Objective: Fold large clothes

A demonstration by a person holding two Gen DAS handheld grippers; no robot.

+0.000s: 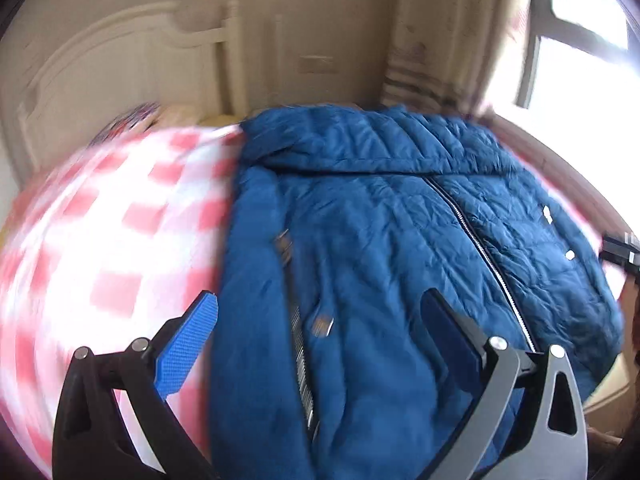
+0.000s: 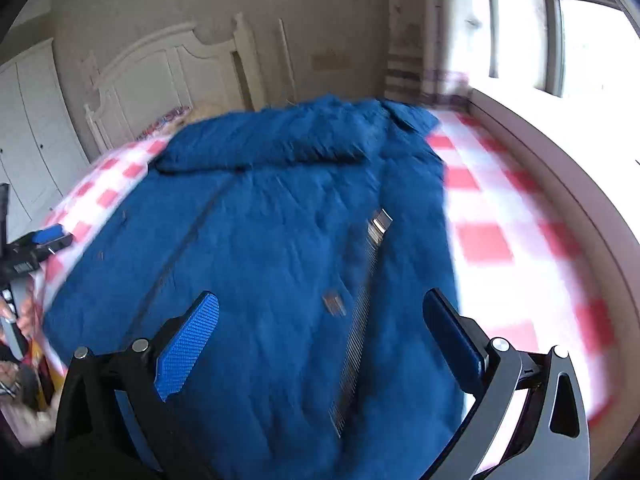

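Both grippers hang over a blue quilted jacket spread on the red-and-white checked bedspread. The left gripper has its jaws spread wide, holding nothing; the right gripper is likewise wide apart and empty above the jacket's zipper.

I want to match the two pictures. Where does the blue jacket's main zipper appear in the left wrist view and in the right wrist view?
Left wrist view: the main zipper runs diagonally right of centre on the blue jacket, ending near the right finger.
Right wrist view: the main zipper is a blurred dark line left of centre.
Shared landmark: the white headboard behind the checkered bedsheet.
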